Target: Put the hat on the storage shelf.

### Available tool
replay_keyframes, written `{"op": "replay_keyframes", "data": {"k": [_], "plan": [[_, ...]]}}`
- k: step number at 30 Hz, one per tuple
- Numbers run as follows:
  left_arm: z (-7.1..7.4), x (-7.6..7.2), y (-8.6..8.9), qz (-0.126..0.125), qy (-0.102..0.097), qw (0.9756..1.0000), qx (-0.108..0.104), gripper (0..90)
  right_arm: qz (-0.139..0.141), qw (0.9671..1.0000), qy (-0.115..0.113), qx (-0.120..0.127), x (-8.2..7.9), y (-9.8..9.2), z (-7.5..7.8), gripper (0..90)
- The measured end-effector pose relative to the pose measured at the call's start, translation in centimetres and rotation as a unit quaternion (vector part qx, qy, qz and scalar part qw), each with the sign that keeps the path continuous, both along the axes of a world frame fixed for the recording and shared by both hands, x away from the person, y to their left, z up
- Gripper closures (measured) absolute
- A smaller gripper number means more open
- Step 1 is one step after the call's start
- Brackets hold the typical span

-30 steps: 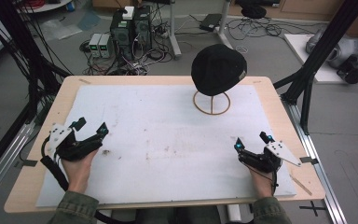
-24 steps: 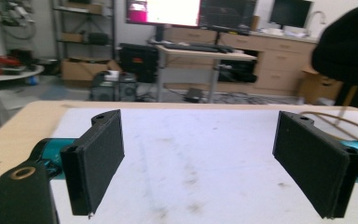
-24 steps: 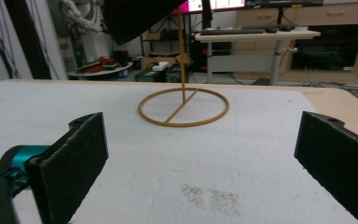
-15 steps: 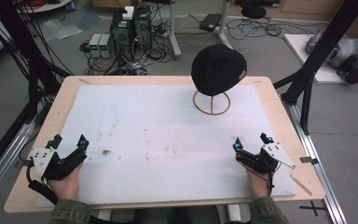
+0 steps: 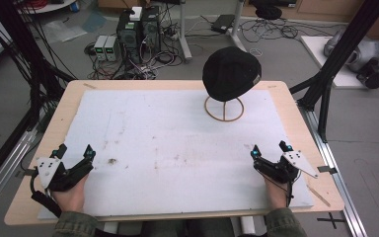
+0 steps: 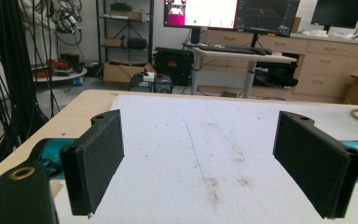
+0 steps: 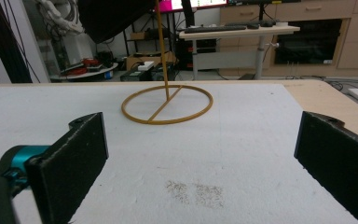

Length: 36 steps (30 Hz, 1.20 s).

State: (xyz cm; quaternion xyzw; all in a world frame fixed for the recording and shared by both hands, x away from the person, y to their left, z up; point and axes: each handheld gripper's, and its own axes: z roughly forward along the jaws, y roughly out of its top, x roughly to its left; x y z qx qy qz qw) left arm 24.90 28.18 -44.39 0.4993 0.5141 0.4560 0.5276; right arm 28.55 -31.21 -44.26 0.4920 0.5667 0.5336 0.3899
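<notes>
A black hat (image 5: 232,74) sits on top of a thin yellow wire stand whose ring base (image 5: 224,108) rests on the far right part of the white mat (image 5: 177,148). My left gripper (image 5: 74,149) lies near the front left corner of the mat, open and holding nothing, its jaws wide apart in the left gripper view (image 6: 205,168). My right gripper (image 5: 269,148) rests near the front right, also open and holding nothing (image 7: 205,163). It points at the ring base (image 7: 167,103), with the hat (image 7: 112,16) high above it.
The mat covers most of a wooden table (image 5: 64,113), with faint brown stains (image 5: 112,161) near the left gripper. Black frame posts (image 5: 333,64) stand at the table's sides. Computers and cables (image 5: 138,34) lie on the floor beyond the far edge.
My left gripper has drawn back toward the front left corner over the last second and now holds still. The right gripper has barely moved. Both stay open.
</notes>
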Motion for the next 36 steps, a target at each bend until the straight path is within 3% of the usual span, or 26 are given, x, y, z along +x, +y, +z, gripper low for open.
{"op": "replay_keyframes", "data": {"k": [36], "plan": [[-0.34, 0.31, -0.06, -0.006, 0.018, 0.9998, -0.006, 16.6, 0.011, 0.9998, 0.01, 0.009, -0.03, -0.24, -0.07, 1.6]]}}
